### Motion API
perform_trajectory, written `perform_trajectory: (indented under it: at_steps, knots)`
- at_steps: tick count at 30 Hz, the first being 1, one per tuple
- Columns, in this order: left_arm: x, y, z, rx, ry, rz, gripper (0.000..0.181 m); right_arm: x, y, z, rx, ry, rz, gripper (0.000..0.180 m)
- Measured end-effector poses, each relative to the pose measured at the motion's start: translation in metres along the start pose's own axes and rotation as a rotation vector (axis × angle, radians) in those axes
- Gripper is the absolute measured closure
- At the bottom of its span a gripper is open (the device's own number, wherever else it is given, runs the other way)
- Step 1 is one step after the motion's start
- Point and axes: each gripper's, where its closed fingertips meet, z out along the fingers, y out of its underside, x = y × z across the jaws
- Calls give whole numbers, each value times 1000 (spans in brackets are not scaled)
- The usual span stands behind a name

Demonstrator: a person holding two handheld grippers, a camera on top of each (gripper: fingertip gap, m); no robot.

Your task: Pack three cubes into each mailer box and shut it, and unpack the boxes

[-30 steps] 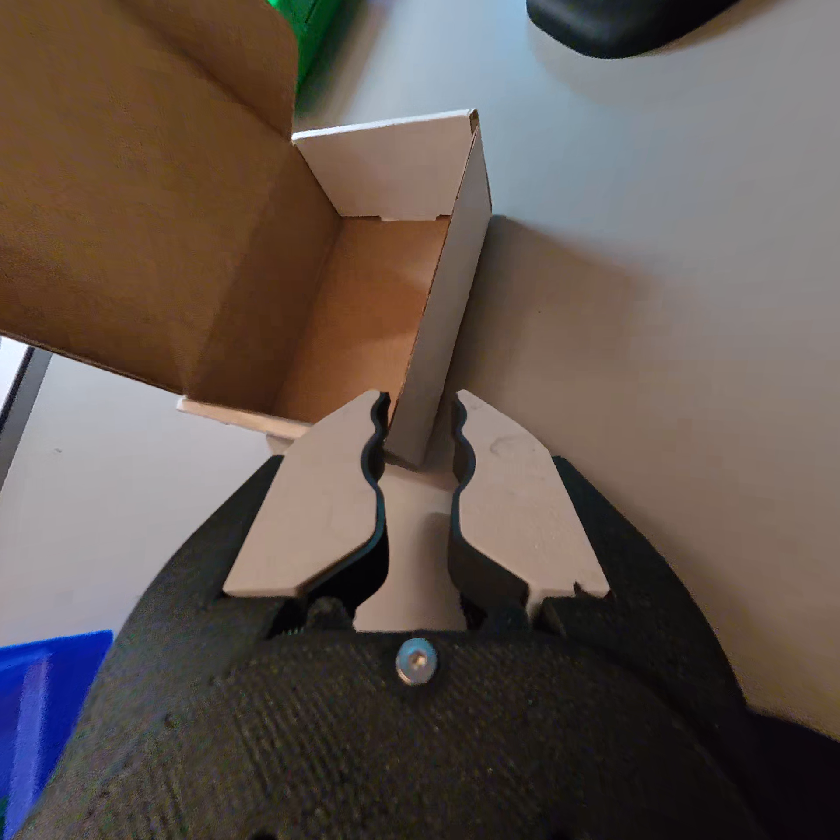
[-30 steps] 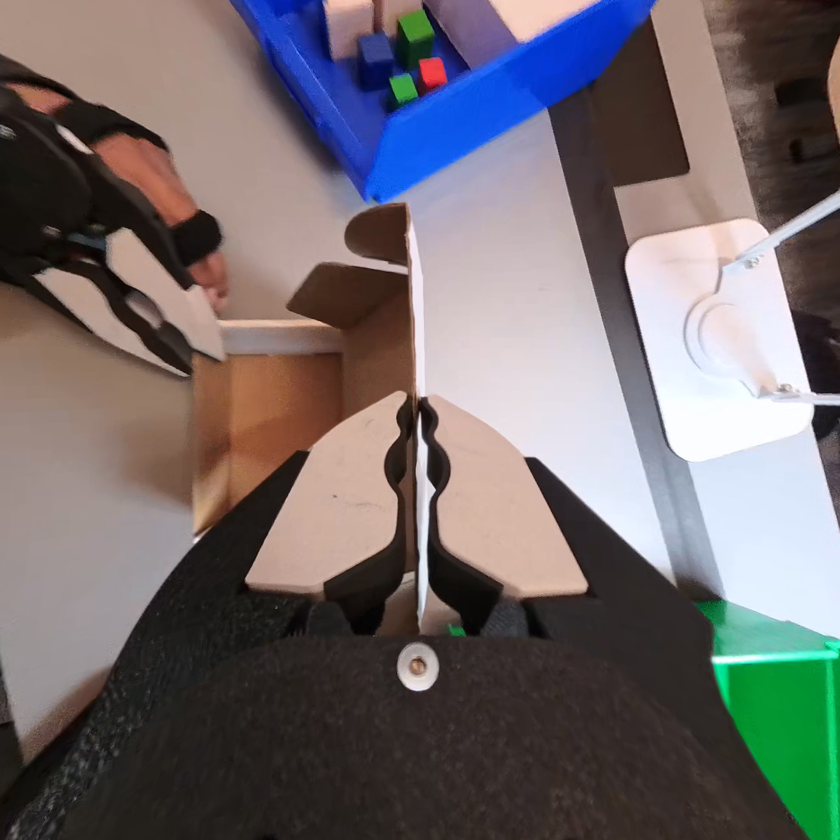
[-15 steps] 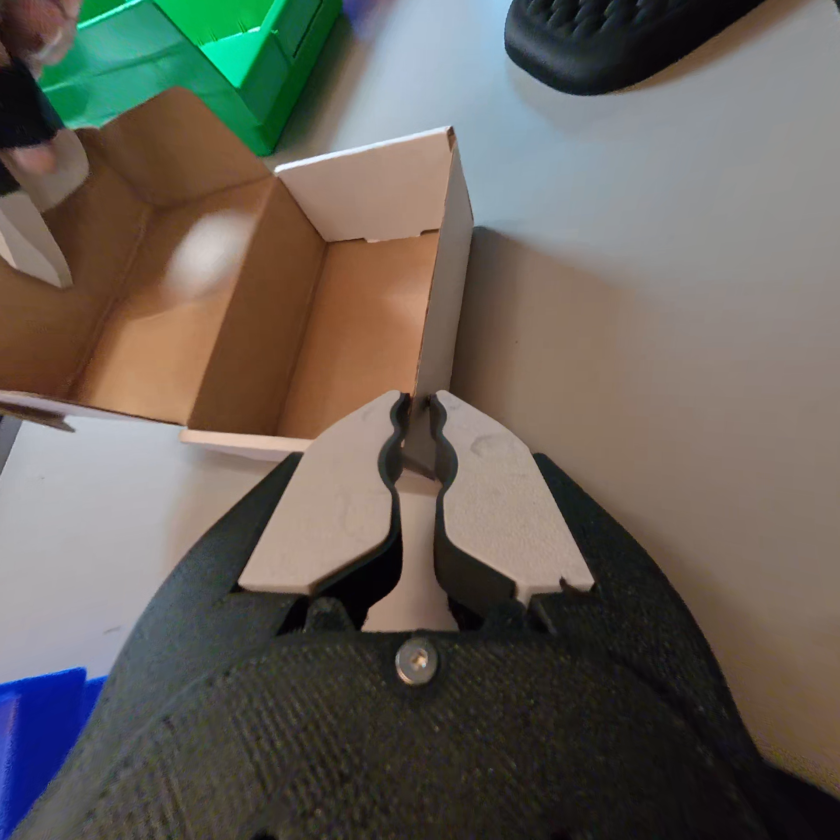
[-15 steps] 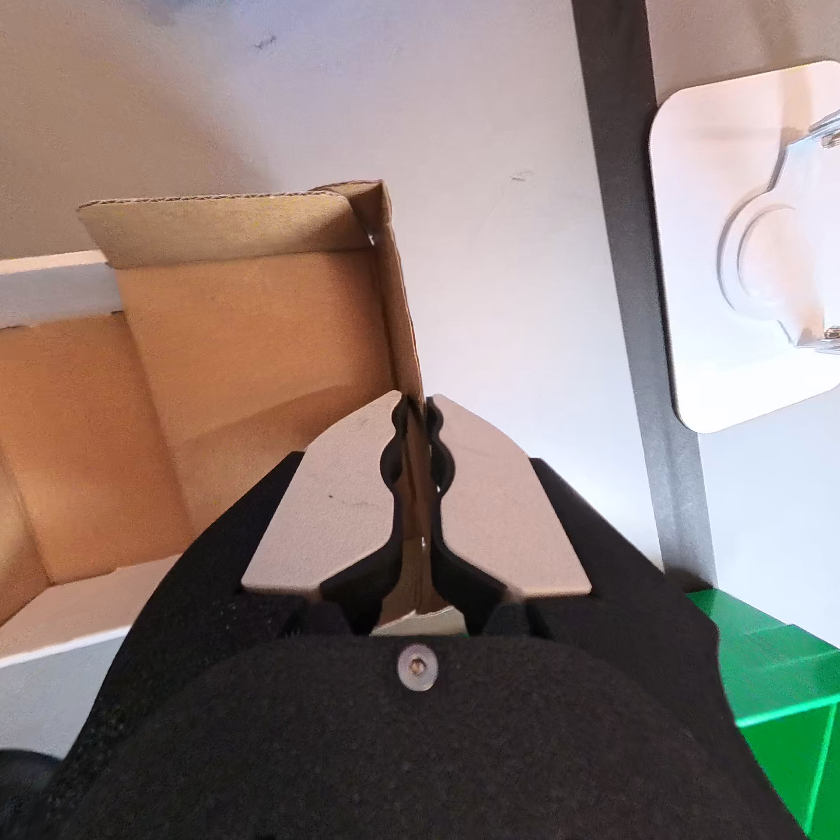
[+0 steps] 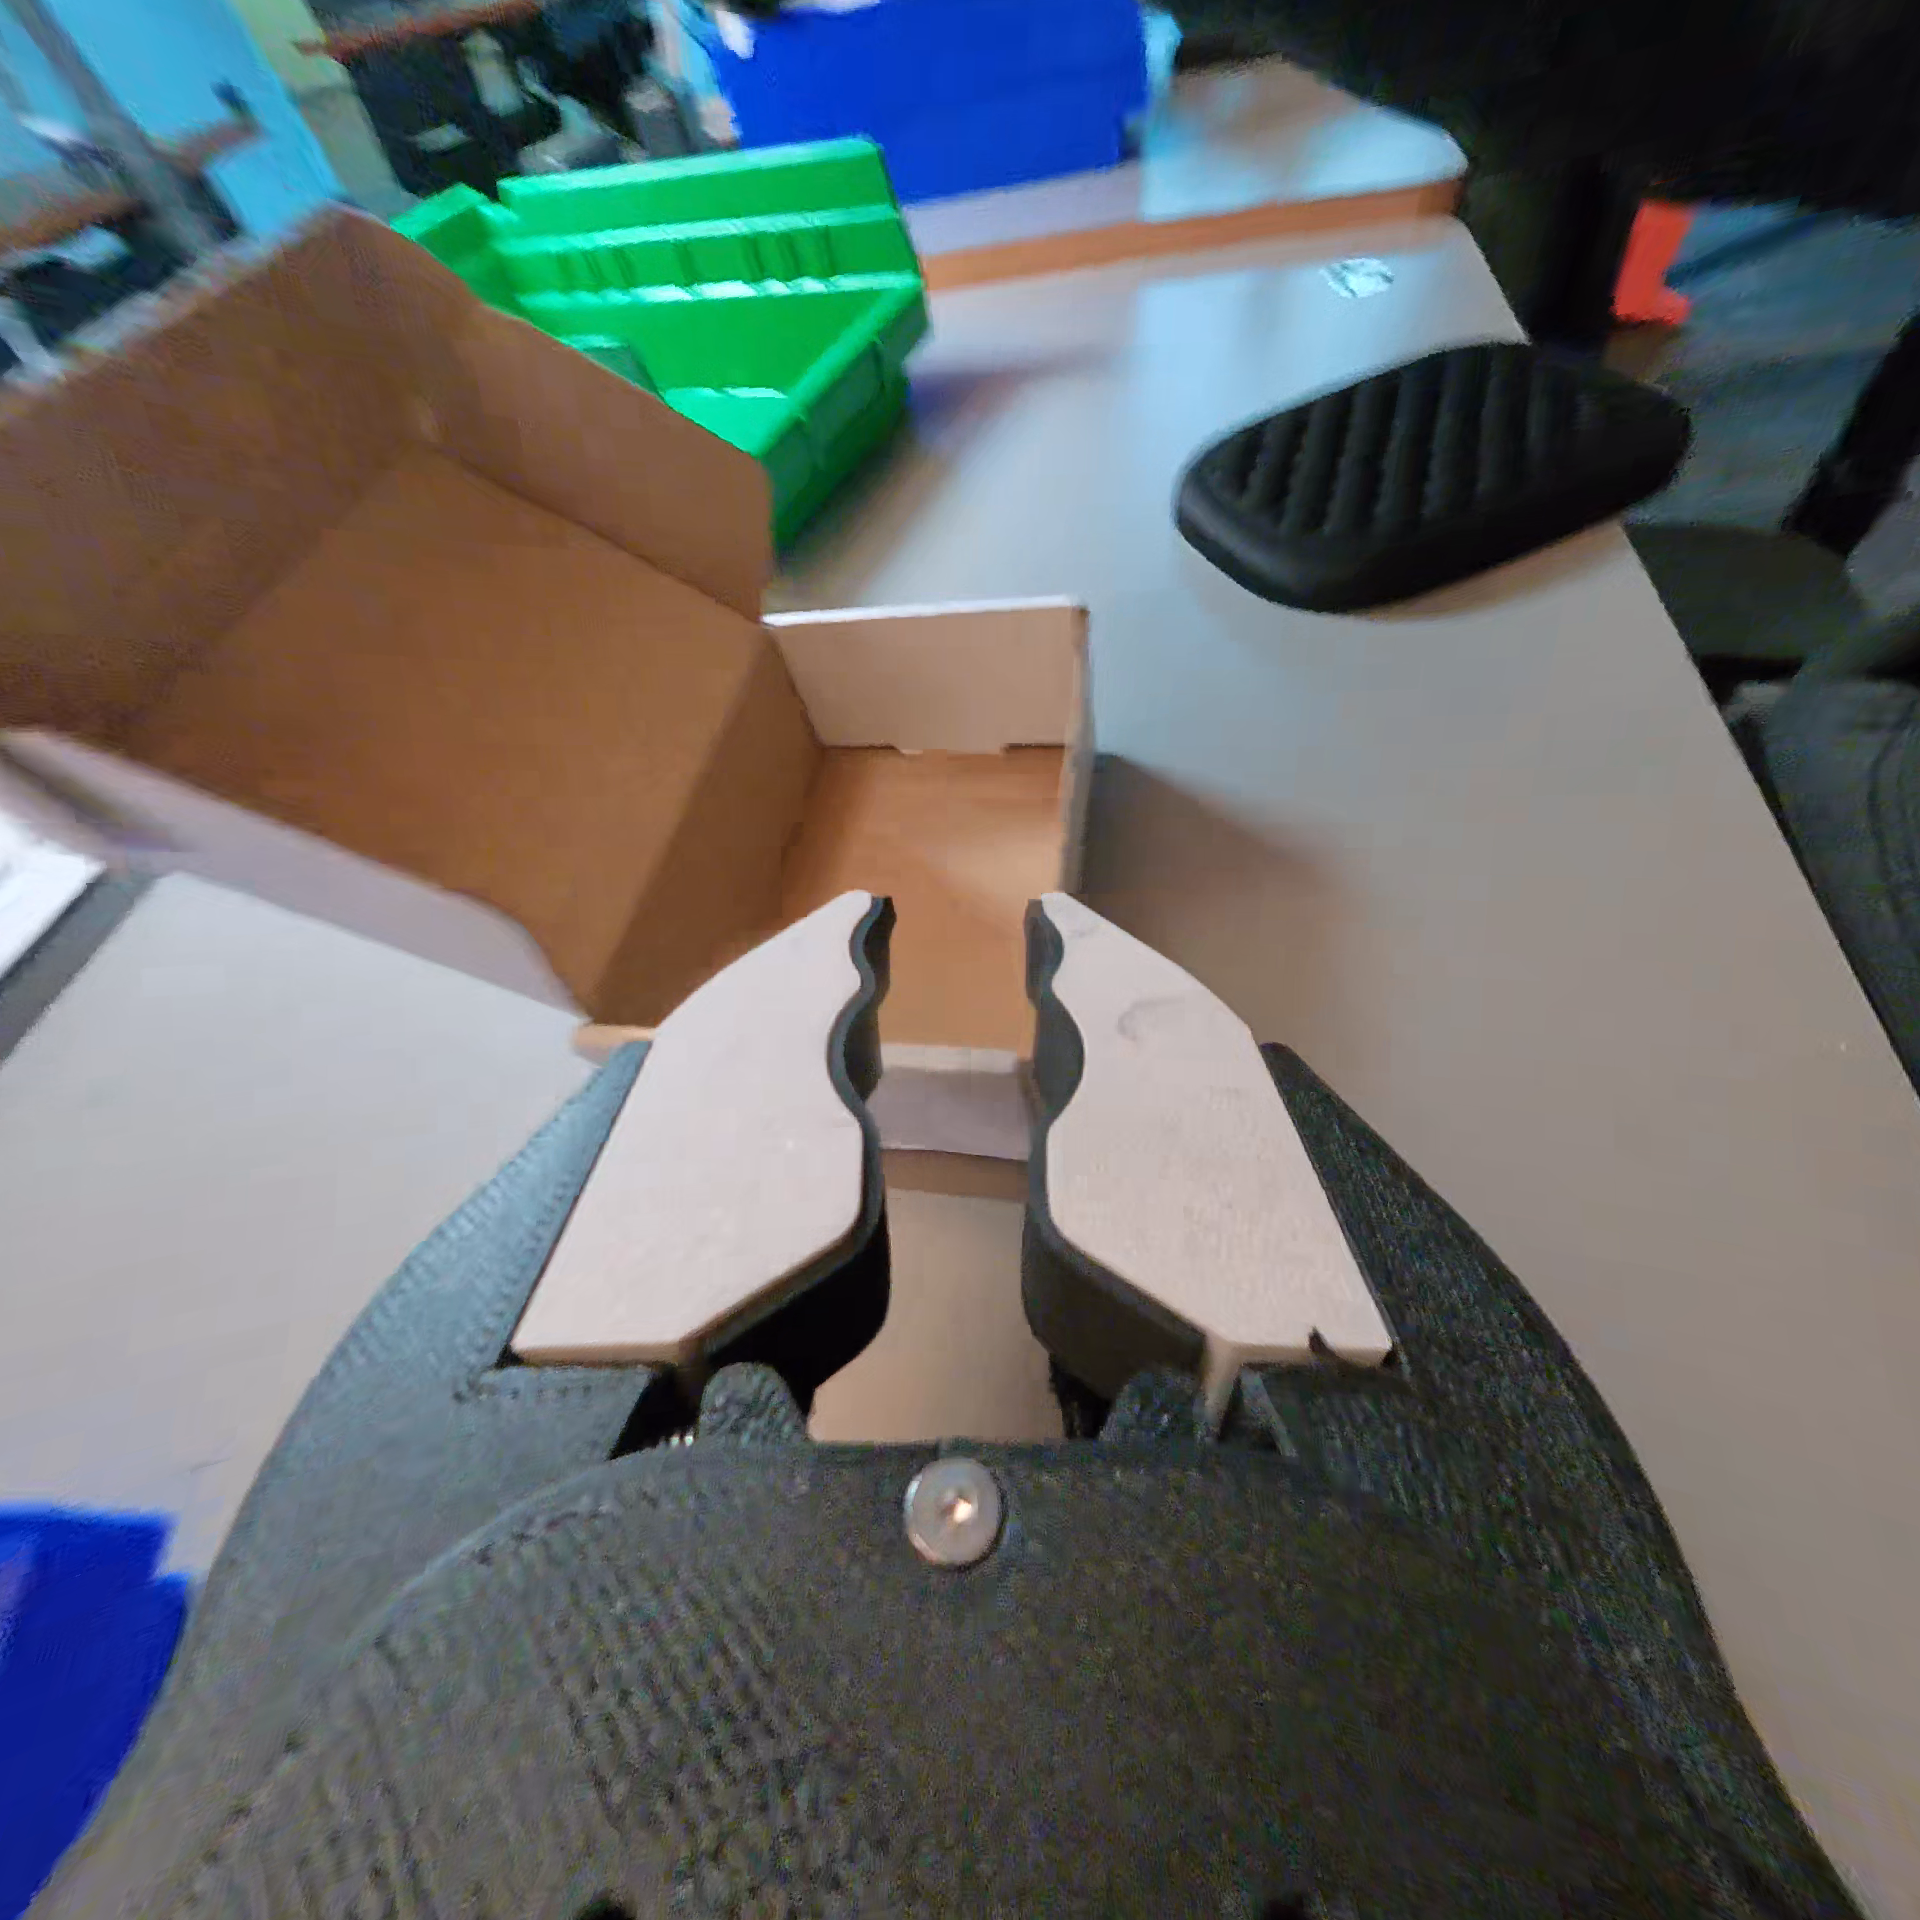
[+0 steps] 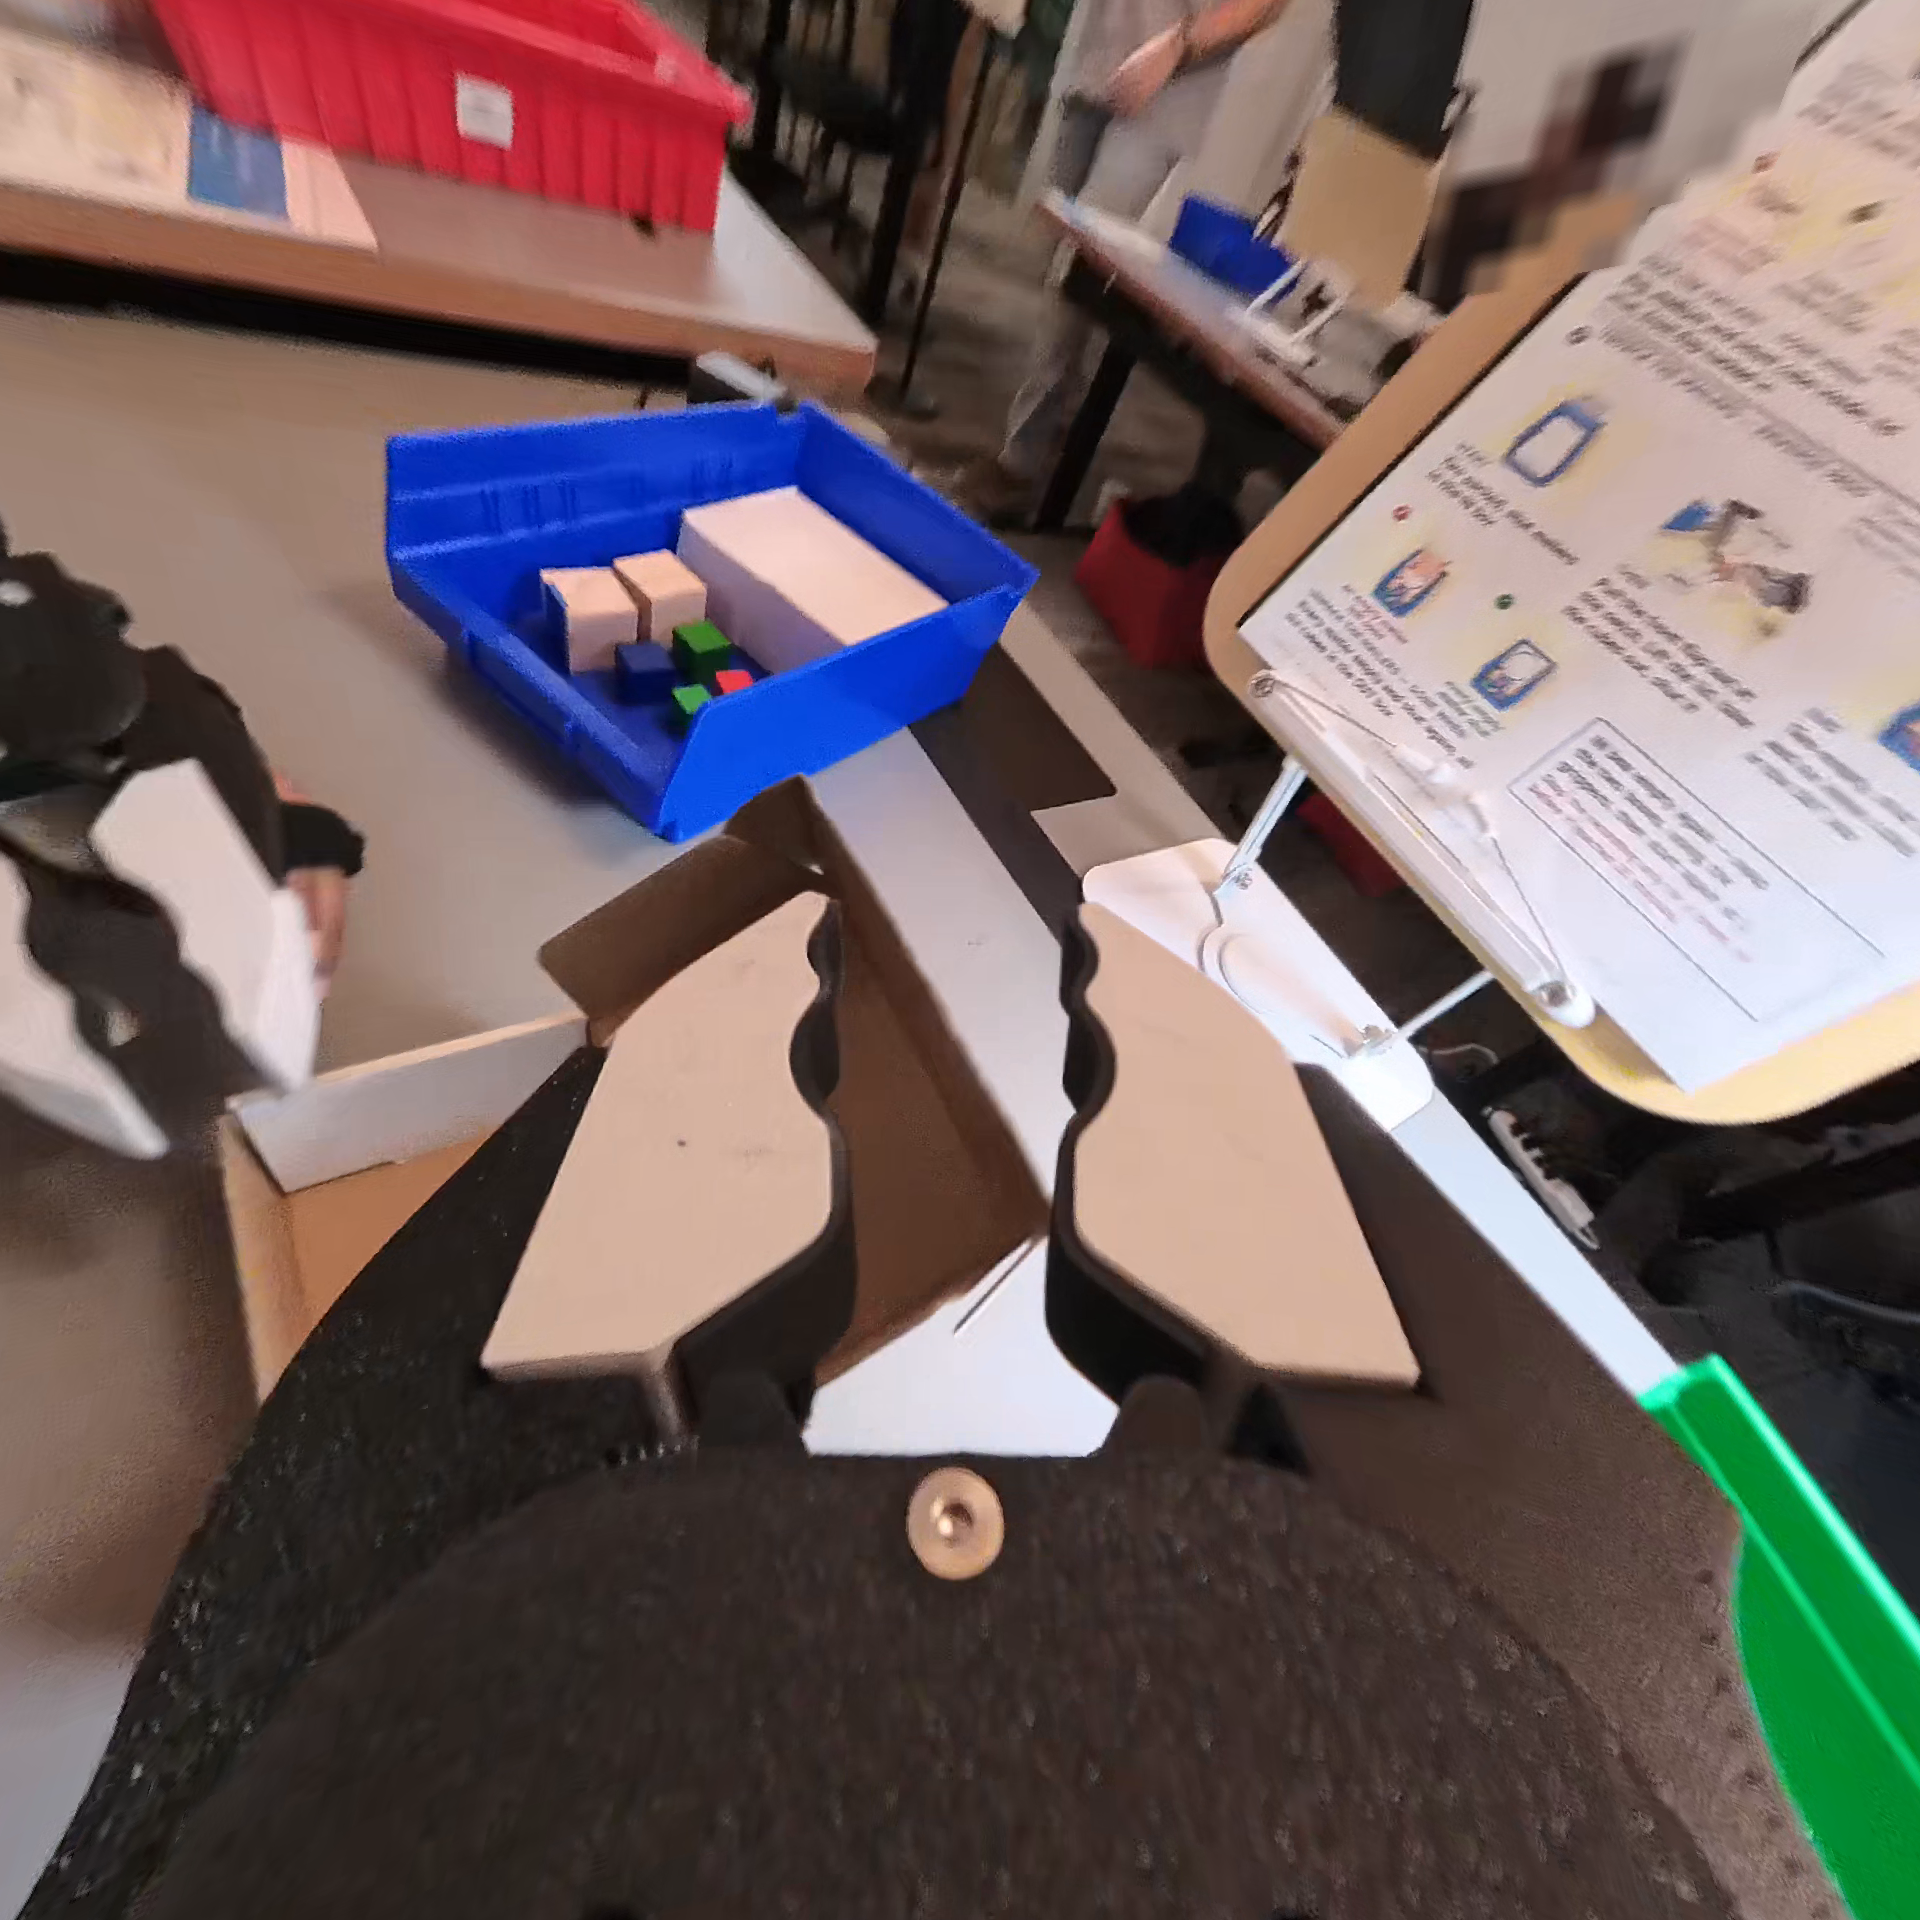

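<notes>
An open brown mailer box [image 5: 940,831] with white outer walls lies on the grey table, its lid [image 5: 395,582] raised at the left. What shows of its inside is empty. My left gripper [image 5: 956,920] is open and empty, just before the box's near wall. My right gripper [image 6: 951,935] is open and empty, with the lid's side flap [image 6: 914,1101] loose between its fingers. The left gripper [image 6: 197,1091] also shows at the box's far corner in the right wrist view. Small blue [image 6: 642,665], green [image 6: 698,646] and red [image 6: 734,681] cubes lie in a blue bin [image 6: 831,717].
The blue bin also holds a shut white box [image 6: 810,571] and two pale blocks [image 6: 592,618]. A green bin [image 5: 727,291] stands behind the open box. A black padded armrest [image 5: 1434,468] overhangs the table's right edge. An instruction sheet on a stand [image 6: 1662,675] stands at the right. To reach the black padded armrest [image 5: 1434,468] in a straight line is about 30 cm for my left fingers, about 35 cm for my right.
Both grippers have opened and let go: the left off the box's side wall, the right off the lid flap. Both have drawn back and tilted up. The lid stands partly raised.
</notes>
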Motion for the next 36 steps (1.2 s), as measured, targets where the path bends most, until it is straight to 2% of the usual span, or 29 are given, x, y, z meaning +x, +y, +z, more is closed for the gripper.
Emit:
perform_trajectory:
  at_steps: [3, 5, 9, 11, 15, 19, 26, 36]
  knots:
    - [-47, -9, -33, 60, -190, -53, 146, -10, 18, -35, 98, 94, 30, 139]
    - [-92, -3, -68, 36, -366, -94, 141, -18, 42, -56, 128, 135, 69, 139]
    - [-177, 30, -146, -205, -614, -100, 142, -33, 99, -80, 125, 165, 165, 142]
    - [-215, 51, -179, -395, -649, -95, 143, -42, 116, -84, 140, 136, 210, 143]
    - [-259, 98, -213, -754, -526, -115, 143, -52, 126, -83, 229, 108, 245, 150]
    - [-271, 145, -224, -1001, -371, -191, 135, -61, 131, -79, 202, 78, 198, 150]
    - [-263, 180, -214, -1176, -206, -275, 120, -55, 138, -84, 194, 81, 192, 150]
    - [-257, 205, -204, -1251, -155, -291, 134, -48, 143, -84, 197, 83, 273, 151]
